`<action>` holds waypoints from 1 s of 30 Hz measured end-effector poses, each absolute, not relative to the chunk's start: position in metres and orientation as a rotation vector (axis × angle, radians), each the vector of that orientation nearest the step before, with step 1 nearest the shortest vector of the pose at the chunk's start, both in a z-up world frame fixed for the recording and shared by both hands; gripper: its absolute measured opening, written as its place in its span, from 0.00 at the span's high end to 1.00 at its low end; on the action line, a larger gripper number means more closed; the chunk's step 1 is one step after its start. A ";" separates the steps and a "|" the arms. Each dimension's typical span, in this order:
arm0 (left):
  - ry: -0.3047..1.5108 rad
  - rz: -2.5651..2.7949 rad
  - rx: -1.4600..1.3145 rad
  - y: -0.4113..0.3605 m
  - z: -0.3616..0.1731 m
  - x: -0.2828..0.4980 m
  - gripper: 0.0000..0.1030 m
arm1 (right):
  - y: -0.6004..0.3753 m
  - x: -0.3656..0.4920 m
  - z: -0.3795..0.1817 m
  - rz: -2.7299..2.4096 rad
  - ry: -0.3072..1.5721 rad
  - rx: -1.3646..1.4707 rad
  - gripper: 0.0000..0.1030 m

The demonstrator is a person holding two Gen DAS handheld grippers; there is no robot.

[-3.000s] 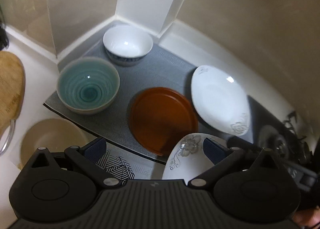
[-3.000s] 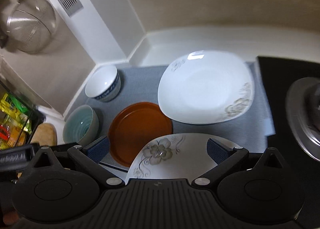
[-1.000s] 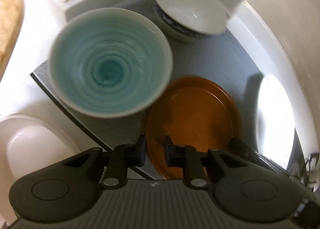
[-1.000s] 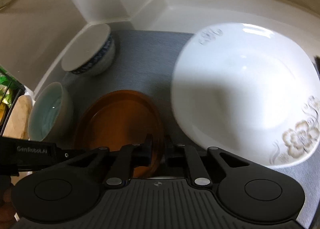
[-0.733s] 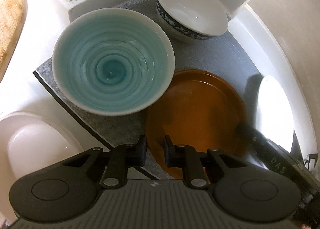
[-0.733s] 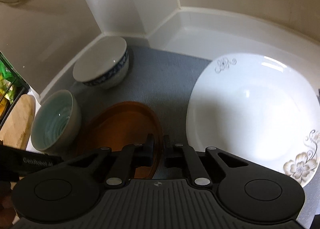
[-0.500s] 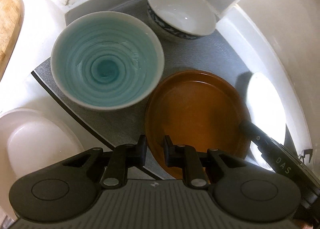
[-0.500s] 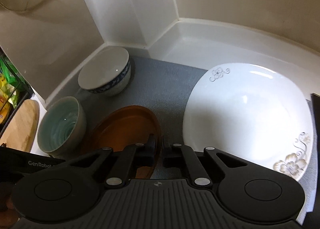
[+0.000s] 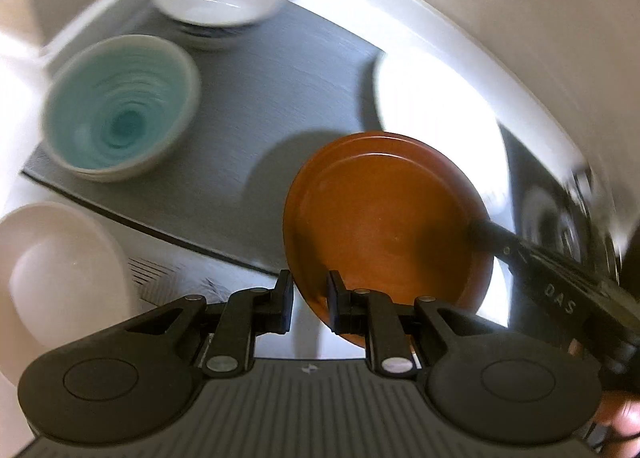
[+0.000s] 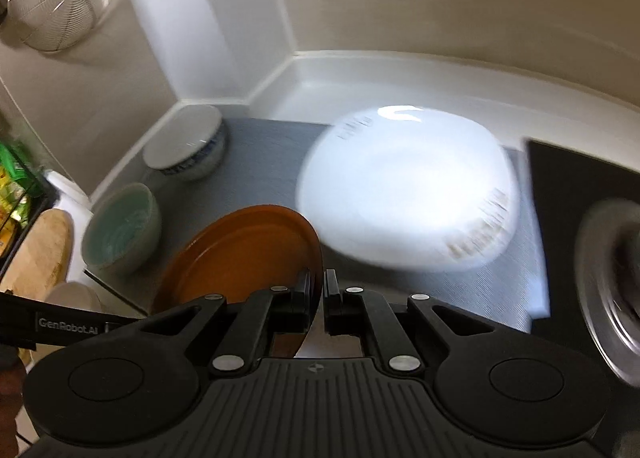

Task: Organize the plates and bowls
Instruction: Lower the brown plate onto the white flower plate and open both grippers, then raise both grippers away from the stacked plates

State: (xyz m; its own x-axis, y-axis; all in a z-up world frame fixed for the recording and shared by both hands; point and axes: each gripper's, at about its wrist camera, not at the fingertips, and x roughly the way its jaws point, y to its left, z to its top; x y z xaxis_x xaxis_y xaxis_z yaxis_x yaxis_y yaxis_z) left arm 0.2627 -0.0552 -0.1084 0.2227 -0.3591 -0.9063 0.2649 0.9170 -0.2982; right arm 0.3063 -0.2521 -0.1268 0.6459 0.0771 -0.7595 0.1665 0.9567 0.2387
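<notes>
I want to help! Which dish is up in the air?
The brown plate. Both grippers pinch its rim, and it hangs above the grey mat; the others sit flat.

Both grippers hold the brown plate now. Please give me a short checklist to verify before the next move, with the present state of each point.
1. Left gripper closed on the rim of the brown plate: ok.
2. Right gripper closed on the opposite rim of the same plate: ok.
3. Plate lifted off the grey mat: ok, its shadow lies apart on the mat.
4. Plate held level: not ok, it is tilted in the right wrist view.
5. White plate bare for stacking: ok, nothing lies on it.
6. Teal bowl and blue-rimmed bowl out of the way: ok, both stand at the far left.
</notes>
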 end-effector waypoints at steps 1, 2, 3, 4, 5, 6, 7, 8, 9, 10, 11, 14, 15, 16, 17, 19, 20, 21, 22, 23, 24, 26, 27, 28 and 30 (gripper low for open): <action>1.282 -0.457 -0.064 -0.061 -0.110 0.258 0.82 | -0.254 0.298 -0.128 -0.071 0.875 0.306 0.94; 1.290 -0.480 -0.044 -0.066 -0.111 0.253 0.82 | -0.257 0.289 -0.129 -0.091 0.881 0.316 0.93; 1.298 -0.499 -0.023 -0.072 -0.114 0.249 0.82 | -0.259 0.280 -0.132 -0.109 0.889 0.329 0.93; 1.308 -0.516 -0.003 -0.077 -0.117 0.245 0.82 | -0.261 0.272 -0.135 -0.125 0.896 0.340 0.93; 1.319 -0.531 0.013 -0.081 -0.119 0.241 0.82 | -0.262 0.264 -0.139 -0.141 0.905 0.351 0.93; 1.329 -0.546 0.030 -0.086 -0.122 0.237 0.82 | -0.264 0.258 -0.143 -0.158 0.914 0.363 0.93; 1.334 -0.559 0.049 -0.090 -0.124 0.233 0.82 | -0.265 0.253 -0.148 -0.175 0.922 0.373 0.93; 1.335 -0.569 0.067 -0.095 -0.126 0.231 0.82 | -0.266 0.248 -0.152 -0.189 0.927 0.380 0.93; 1.335 -0.578 0.083 -0.101 -0.130 0.231 0.82 | -0.268 0.244 -0.157 -0.202 0.931 0.388 0.93; 1.335 -0.585 0.099 -0.106 -0.132 0.230 0.82 | -0.270 0.241 -0.161 -0.214 0.934 0.395 0.93; 1.336 -0.588 0.111 -0.110 -0.135 0.230 0.82 | -0.271 0.238 -0.164 -0.224 0.936 0.403 0.93; 1.347 -0.593 0.141 -0.117 -0.141 0.222 0.82 | -0.272 0.234 -0.173 -0.243 0.940 0.421 0.93; 1.350 -0.595 0.142 -0.118 -0.143 0.222 0.82 | -0.272 0.235 -0.175 -0.246 0.941 0.421 0.93; 1.346 -0.599 0.144 -0.119 -0.143 0.222 0.82 | -0.272 0.235 -0.177 -0.249 0.941 0.418 0.93; 1.342 -0.599 0.148 -0.123 -0.145 0.223 0.82 | -0.273 0.233 -0.178 -0.251 0.942 0.413 0.93; 1.337 -0.601 0.159 -0.124 -0.146 0.223 0.82 | -0.276 0.234 -0.182 -0.252 0.948 0.415 0.93; 1.334 -0.605 0.162 -0.125 -0.146 0.222 0.81 | -0.276 0.233 -0.183 -0.253 0.955 0.415 0.92; 1.332 -0.610 0.167 -0.119 -0.144 0.223 0.80 | -0.276 0.233 -0.184 -0.253 0.961 0.415 0.92; 1.322 -0.613 0.174 -0.121 -0.142 0.222 0.76 | -0.276 0.233 -0.184 -0.249 0.966 0.417 0.91; 1.308 -0.624 0.184 -0.122 -0.141 0.220 0.63 | -0.276 0.233 -0.184 -0.249 0.968 0.416 0.91; 1.295 -0.631 0.195 -0.123 -0.140 0.219 0.52 | -0.275 0.232 -0.183 -0.253 0.972 0.408 0.87; 1.248 -0.657 0.205 -0.121 -0.132 0.215 0.22 | -0.273 0.232 -0.179 -0.255 0.972 0.378 0.75; 1.220 -0.667 0.214 -0.122 -0.128 0.212 0.17 | -0.272 0.232 -0.176 -0.254 0.964 0.363 0.64; 1.191 -0.666 0.227 -0.122 -0.124 0.210 0.11 | -0.270 0.231 -0.172 -0.254 0.955 0.348 0.58; 1.145 -0.657 0.245 -0.121 -0.118 0.206 0.10 | -0.266 0.229 -0.164 -0.257 0.941 0.321 0.43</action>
State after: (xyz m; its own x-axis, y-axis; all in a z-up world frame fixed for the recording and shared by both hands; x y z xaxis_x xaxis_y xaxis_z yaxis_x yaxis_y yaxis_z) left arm 0.2060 -0.1211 -0.1176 0.2516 -0.3562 -0.8999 0.5971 0.7889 -0.1453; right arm 0.2293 -0.2662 -0.1643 0.5648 -0.0764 -0.8217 0.3528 0.9225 0.1567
